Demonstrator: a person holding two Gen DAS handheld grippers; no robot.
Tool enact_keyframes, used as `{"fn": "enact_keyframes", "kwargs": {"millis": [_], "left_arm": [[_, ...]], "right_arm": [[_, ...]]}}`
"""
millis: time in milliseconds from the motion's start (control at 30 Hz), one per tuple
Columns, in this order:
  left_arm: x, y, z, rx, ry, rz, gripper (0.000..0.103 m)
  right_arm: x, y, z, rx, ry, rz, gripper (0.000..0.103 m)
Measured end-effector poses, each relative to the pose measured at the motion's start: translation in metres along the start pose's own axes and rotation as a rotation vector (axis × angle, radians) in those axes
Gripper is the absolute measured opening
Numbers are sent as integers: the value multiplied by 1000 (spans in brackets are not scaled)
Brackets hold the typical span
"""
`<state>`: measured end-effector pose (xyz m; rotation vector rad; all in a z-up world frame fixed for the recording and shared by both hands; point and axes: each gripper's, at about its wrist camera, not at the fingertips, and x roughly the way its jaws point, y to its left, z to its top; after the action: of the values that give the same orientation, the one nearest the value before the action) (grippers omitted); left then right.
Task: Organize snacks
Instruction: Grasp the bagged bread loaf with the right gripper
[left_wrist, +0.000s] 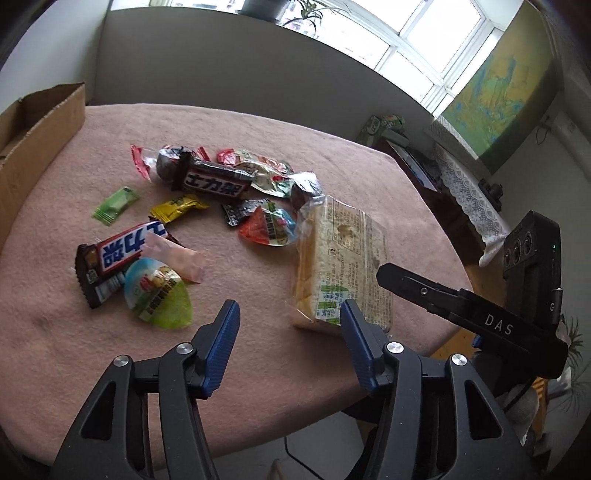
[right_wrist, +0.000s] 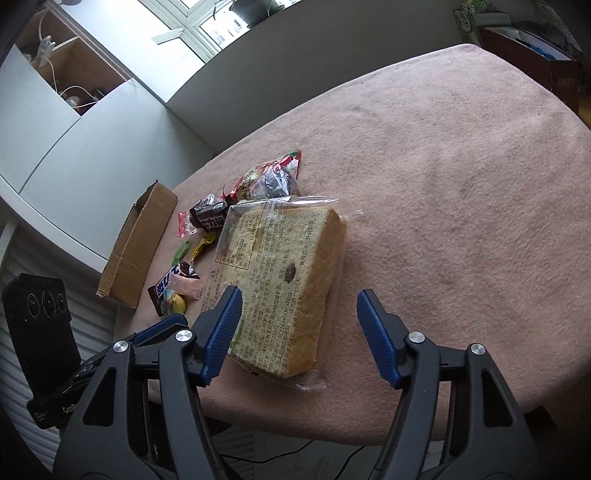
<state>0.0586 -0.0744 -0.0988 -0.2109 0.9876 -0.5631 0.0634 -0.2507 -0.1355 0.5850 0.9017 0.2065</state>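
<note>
A wrapped loaf of sliced bread (left_wrist: 340, 258) (right_wrist: 284, 273) lies on the pink tablecloth (left_wrist: 258, 122). Left of it are scattered small snacks: two chocolate bars (left_wrist: 218, 181) (left_wrist: 118, 254), a green jelly cup (left_wrist: 159, 295), a red jelly cup (left_wrist: 269, 225), and green (left_wrist: 116, 205) and yellow (left_wrist: 177, 206) candies. My left gripper (left_wrist: 290, 325) hovers open over bare cloth, between the green jelly cup and the bread. My right gripper (right_wrist: 299, 325) is open over the bread's near end, and its right pad stands clear of the loaf. One of the right gripper's fingers (left_wrist: 424, 291) reaches over the bread.
An open cardboard box (left_wrist: 37, 129) (right_wrist: 136, 247) sits at the table's left edge. Behind the table are a grey wall and a window. A dark cabinet with a lace cover (left_wrist: 465, 192) stands to the right. Bare cloth (right_wrist: 461, 166) stretches right of the bread.
</note>
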Motion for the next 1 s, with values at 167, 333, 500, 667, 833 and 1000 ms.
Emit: {"fn": "enact_keyframes", "kwargs": {"millis": [167, 333, 500, 667, 833, 1000], "left_arm": [[12, -2, 2, -8, 42, -54, 49], [23, 0, 3, -25, 79, -99, 46], [23, 0, 4, -11, 84, -103, 46], [25, -3, 7, -3, 88, -107, 45], [24, -8, 6, 16, 82, -108, 43], [23, -10, 6, 27, 78, -112, 43]], "right_arm": [[10, -5, 0, 32, 35, 65, 58], [15, -6, 2, 39, 49, 92, 55], [16, -4, 2, 31, 57, 93, 53], [14, 5, 2, -2, 63, 72, 53], [13, 12, 1, -25, 63, 55, 52], [10, 20, 1, -35, 59, 57, 52]]}}
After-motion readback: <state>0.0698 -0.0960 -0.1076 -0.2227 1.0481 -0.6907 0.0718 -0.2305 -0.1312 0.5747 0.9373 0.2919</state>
